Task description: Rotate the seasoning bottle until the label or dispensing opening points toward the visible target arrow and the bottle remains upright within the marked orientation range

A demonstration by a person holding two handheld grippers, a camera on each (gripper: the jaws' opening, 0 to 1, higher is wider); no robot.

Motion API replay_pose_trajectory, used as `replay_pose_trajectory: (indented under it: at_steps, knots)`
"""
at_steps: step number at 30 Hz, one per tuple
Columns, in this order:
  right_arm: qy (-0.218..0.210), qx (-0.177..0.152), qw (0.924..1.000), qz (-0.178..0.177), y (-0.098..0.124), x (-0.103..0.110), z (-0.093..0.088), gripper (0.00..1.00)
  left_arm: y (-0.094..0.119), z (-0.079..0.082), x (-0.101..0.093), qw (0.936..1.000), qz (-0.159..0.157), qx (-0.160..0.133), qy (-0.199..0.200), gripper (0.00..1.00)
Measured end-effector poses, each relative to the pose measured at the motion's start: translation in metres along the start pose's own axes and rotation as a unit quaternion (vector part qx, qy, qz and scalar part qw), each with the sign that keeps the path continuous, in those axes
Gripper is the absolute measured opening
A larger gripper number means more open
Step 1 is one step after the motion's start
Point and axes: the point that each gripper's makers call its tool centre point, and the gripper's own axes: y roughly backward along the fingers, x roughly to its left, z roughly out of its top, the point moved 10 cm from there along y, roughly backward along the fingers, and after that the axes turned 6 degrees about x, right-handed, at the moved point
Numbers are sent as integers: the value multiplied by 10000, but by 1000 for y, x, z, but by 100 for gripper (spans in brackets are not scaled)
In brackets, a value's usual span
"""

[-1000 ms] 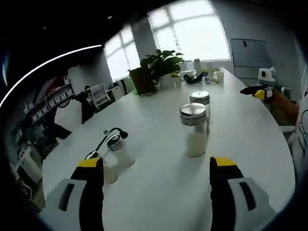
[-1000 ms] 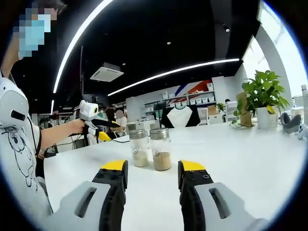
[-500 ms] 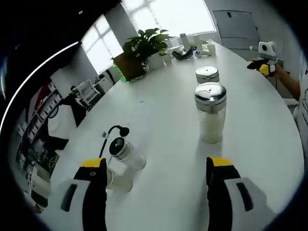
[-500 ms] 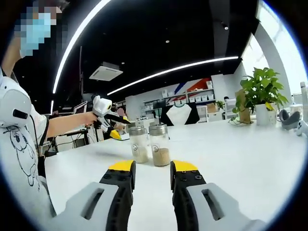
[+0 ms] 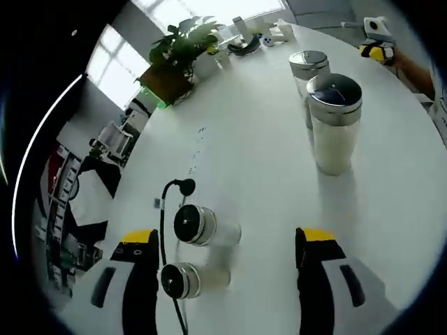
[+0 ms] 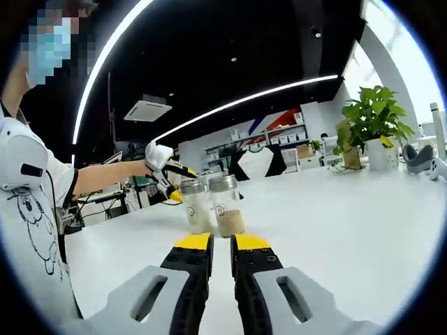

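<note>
In the left gripper view, the left gripper (image 5: 227, 244) has its jaws spread wide with nothing between them. Ahead of its right jaw, two upright seasoning bottles stand on the white table (image 5: 258, 160): the near bottle (image 5: 334, 125), with a metal lid and pale contents, and the far bottle (image 5: 309, 73) just behind it, partly hidden by the near one. Between the jaws, closer to the left one, two small jars (image 5: 199, 225) lie on their sides with their lids toward the camera; a black cable (image 5: 166, 209) curves beside them and its lower end is cut off at the frame edge. A potted plant (image 5: 174, 52) stands far ahead at the table's end.

In the right gripper view, the right gripper (image 6: 221, 243) has its jaws almost together, a thin gap remaining and nothing held. The same two bottles stand just ahead of its tips, well apart from them. No arrow mark can be made out on the table; the label faces are too small to read.
</note>
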Motion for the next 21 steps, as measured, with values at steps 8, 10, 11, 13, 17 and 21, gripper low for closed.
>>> replay_pose_trajectory:
  at_steps: [8,10,11,13,17,21]
  knots:
    - [-11,32,10000,-47,3,-6,-1,5,-27,-1,20,9993,-172,-17,321,75]
    - [-42,27,10000,-66,3,-9,-1,5,-33,-1,25,9979,-164,-120,620,73]
    - [-61,30,10000,-71,3,-10,-1,5,-36,-1,26,9968,-229,-157,755,72]
    - [-59,12,9999,-92,3,-11,0,5,-41,-3,30,9962,-254,-100,821,72]
    - [-44,-24,9999,-101,2,-12,2,4,-42,-5,31,9934,-319,4,1104,65]
    - [-74,-58,9999,-57,0,-13,2,4,-45,-7,32,9913,-326,-25,1275,59]
